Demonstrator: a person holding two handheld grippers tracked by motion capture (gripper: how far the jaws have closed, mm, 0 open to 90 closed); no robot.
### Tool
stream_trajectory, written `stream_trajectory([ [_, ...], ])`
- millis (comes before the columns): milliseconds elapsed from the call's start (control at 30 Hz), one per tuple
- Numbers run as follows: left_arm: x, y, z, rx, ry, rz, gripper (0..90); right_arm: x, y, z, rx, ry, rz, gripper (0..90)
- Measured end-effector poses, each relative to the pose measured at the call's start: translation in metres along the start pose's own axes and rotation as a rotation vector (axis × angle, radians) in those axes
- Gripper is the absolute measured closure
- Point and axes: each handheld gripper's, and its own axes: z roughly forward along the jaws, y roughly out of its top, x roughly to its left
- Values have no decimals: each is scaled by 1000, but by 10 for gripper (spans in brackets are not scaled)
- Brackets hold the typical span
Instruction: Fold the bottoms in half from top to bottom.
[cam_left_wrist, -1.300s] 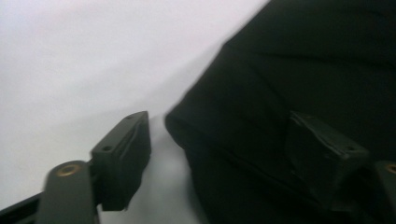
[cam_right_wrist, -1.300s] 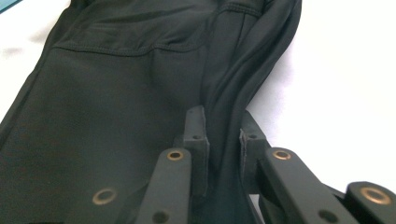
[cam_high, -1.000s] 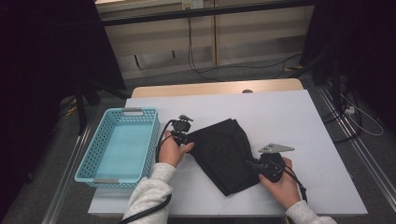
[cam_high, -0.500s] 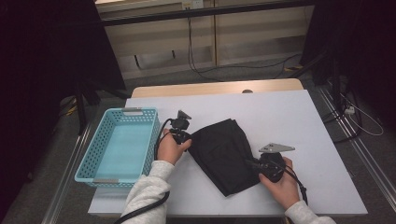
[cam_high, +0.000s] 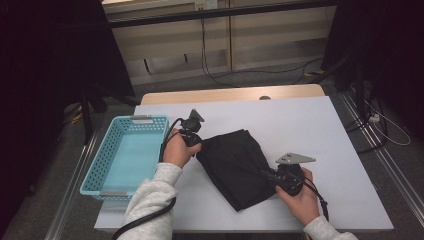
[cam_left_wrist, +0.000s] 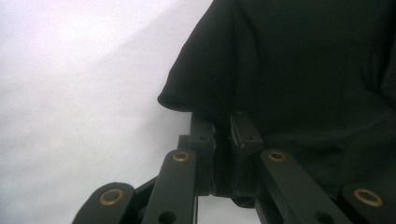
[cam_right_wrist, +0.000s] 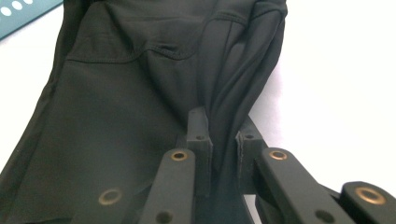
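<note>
On the white tabletop (cam_high: 320, 130), left gripper (cam_high: 196, 144) has just closed and right gripper (cam_high: 265, 173) is clamped on the black garment (cam_high: 235, 165); lifting both together, evenly, should keep the fold neat beside the basket (cam_high: 125, 155).

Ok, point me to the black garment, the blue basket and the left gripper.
black garment (cam_high: 235, 165): high view, middle of the folded cloth.
blue basket (cam_high: 106, 152): high view, its left wall.
left gripper (cam_left_wrist: 222, 140): left gripper view, between its fingertips.

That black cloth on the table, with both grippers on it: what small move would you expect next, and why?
Probably a short lift of both ends together, perhaps toward the blue basket. The left gripper has just been closing and now pinches a folded edge of the black cloth; the right gripper is clamped on the opposite edge. The cloth lies folded on the white table.
</note>
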Motion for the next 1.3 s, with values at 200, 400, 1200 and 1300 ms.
stream_trajectory([
  [200,3,2,-11,19,2,8,821,4,2,0,-20,12,-4,809],
  [400,4,5,-20,39,29,35,825,11,4,0,-39,23,-19,809],
  [1200,0,15,-50,113,44,55,827,24,11,-4,-85,33,-56,809],
  [1300,0,16,-52,118,42,43,827,25,11,-4,-88,33,-58,809],
])
